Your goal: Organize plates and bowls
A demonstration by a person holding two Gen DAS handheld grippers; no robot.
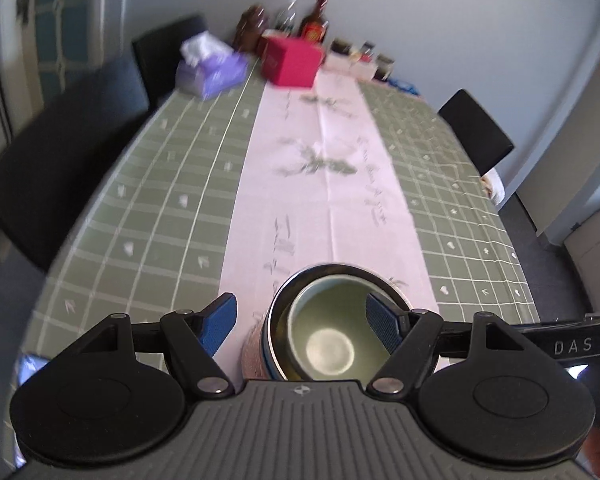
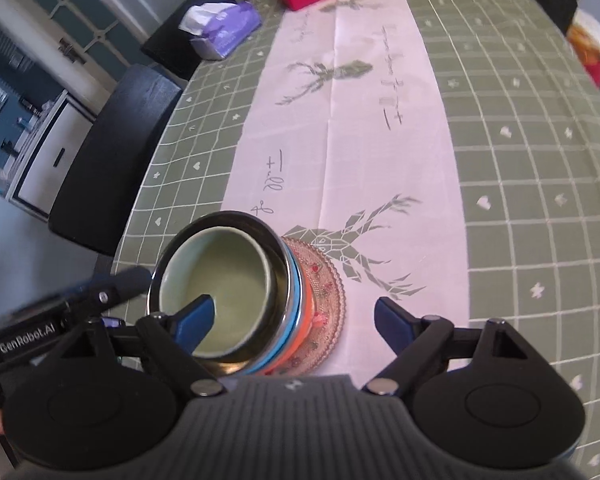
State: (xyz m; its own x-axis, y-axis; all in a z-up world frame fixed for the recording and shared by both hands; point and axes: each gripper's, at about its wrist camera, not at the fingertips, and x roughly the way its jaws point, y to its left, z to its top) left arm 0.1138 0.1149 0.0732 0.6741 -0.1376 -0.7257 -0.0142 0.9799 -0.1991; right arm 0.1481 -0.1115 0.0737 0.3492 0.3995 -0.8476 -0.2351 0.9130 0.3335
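bowl stack [image 2: 228,292] upright on plate [image 2: 324,300], mouths up | both grippers' fingers [image 1: 220,326] apart, empty

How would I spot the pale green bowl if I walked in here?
Find the white deer-print runner down the green checked tablecloth. At its near end a stack of dishes sits on a patterned pink plate. The pale green ceramic bowl is nested innermost on top, inside a shiny metal bowl.

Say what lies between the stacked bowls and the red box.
Only bare table runner, shown in the left wrist view, between the bowls and the red box.
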